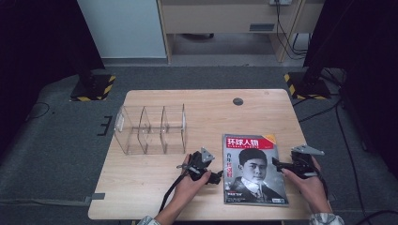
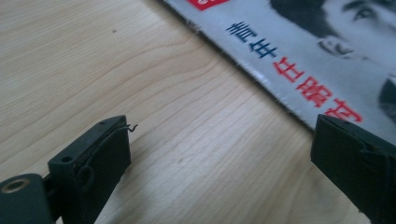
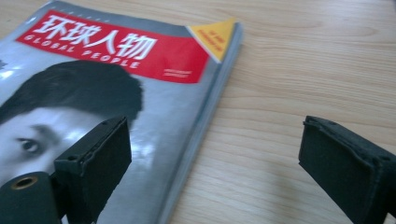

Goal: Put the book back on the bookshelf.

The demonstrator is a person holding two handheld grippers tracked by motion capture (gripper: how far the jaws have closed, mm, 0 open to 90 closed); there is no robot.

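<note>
Our glossy grey magazine with the red title band lies flat near the right front corner of the pale wooden surface. Both the left tongs and right tongs gape wide and empty, one at each long edge. We judge it thin, floppy and slippery, so we'd pinch those side edges.

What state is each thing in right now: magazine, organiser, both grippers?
Glossy portrait-cover magazine: closed, flat on the table, cover up.
Clear acrylic divided organiser: empty, apart from the magazine.
Left gripper: fingers open, at the magazine's edge.
Right gripper: fingers open, straddling the magazine's opposite edge.
</note>
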